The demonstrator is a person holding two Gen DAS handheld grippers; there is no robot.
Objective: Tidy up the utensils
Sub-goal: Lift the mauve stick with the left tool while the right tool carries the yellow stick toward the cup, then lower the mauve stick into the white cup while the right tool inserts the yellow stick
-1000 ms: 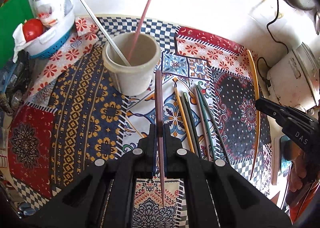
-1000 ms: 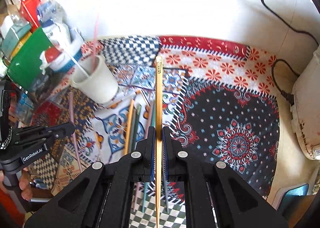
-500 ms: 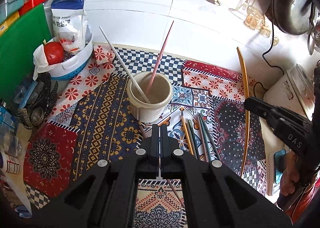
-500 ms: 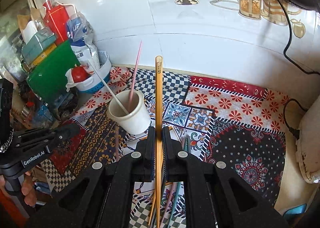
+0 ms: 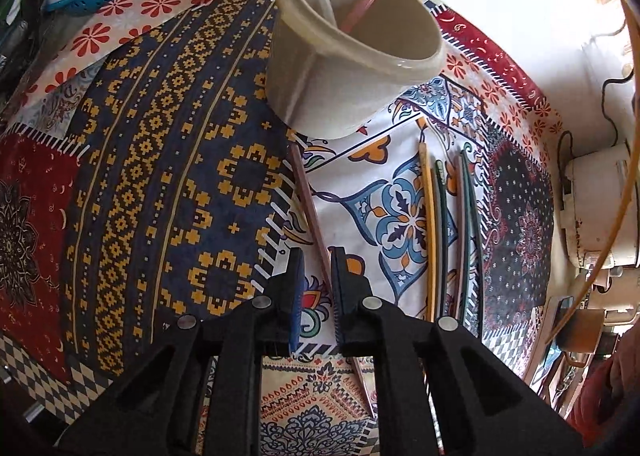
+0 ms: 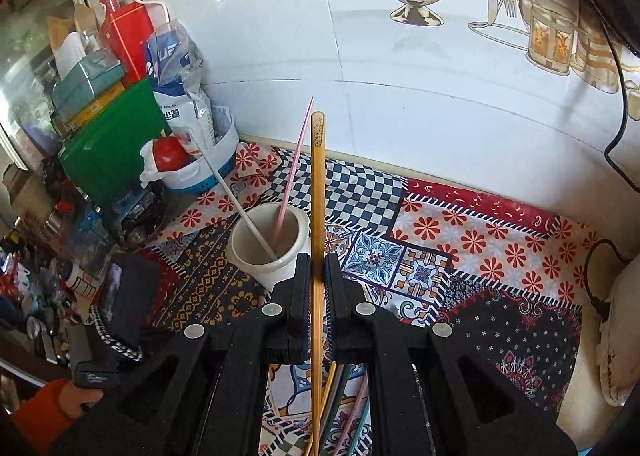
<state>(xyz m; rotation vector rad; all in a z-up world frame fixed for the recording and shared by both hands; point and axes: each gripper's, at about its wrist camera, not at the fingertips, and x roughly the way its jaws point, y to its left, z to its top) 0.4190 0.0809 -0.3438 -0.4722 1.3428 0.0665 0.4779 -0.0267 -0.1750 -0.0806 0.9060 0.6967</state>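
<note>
The left gripper (image 5: 316, 280), having sunk low, is opening its jaws around the brown chopstick (image 5: 310, 207), while the right gripper (image 6: 316, 288) is clamping the yellow chopstick (image 6: 318, 183) near the cup (image 6: 268, 252).

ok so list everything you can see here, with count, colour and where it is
round cream ceramic cup: one, cream, on patterned cloth
sticks in the cup: two, pink and white, leaning
brown chopstick: one, flat on the cloth
loose chopsticks: several, yellow, green, pinkish, beside the cup
tan bamboo chopstick: one, raised
white basket: one, blue base, back left
green board: one, left
left gripper: jaws opening, astride the brown chopstick
right gripper: shut on the bamboo chopstick
</note>
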